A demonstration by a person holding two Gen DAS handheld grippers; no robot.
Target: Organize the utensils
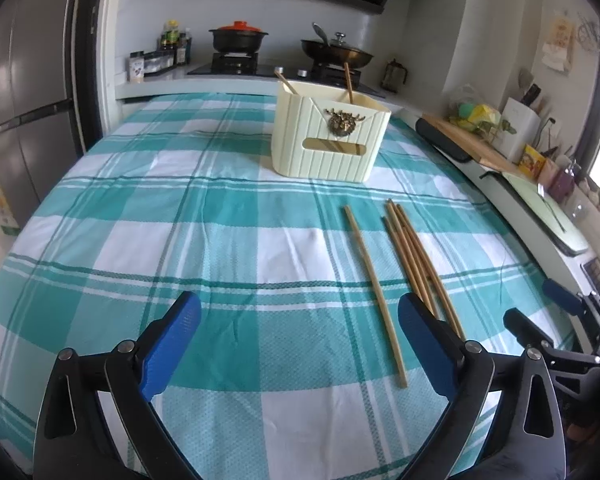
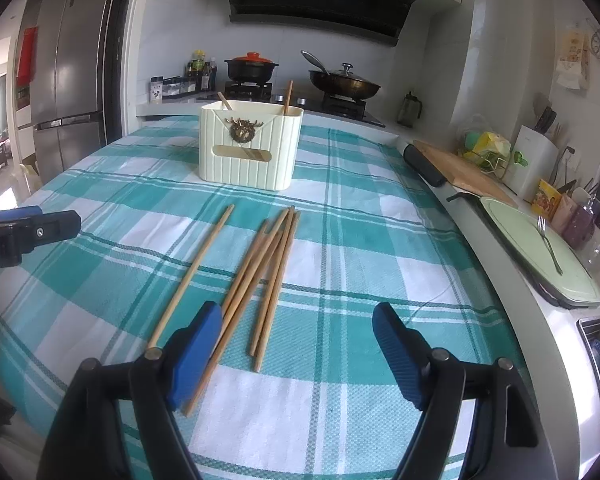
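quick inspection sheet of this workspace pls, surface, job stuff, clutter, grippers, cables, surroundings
surface: table under a teal and white checked cloth, lightly creased.
job's things: cream utensil holder upright at the far side, two chopsticks already standing in it; a single chopstick lies apart, beside a loose bundle of chopsticks fanned on the cloth.
clutter: nothing seen on the cloth besides these.
grippers: left gripper open and empty; right gripper open, nothing between the pads, over the near ends of the bundle.
cables: nothing seen.
surroundings: stove with a red-lidded pot and a wok; fridge; side counter with a cutting board and a fork on a green tray.
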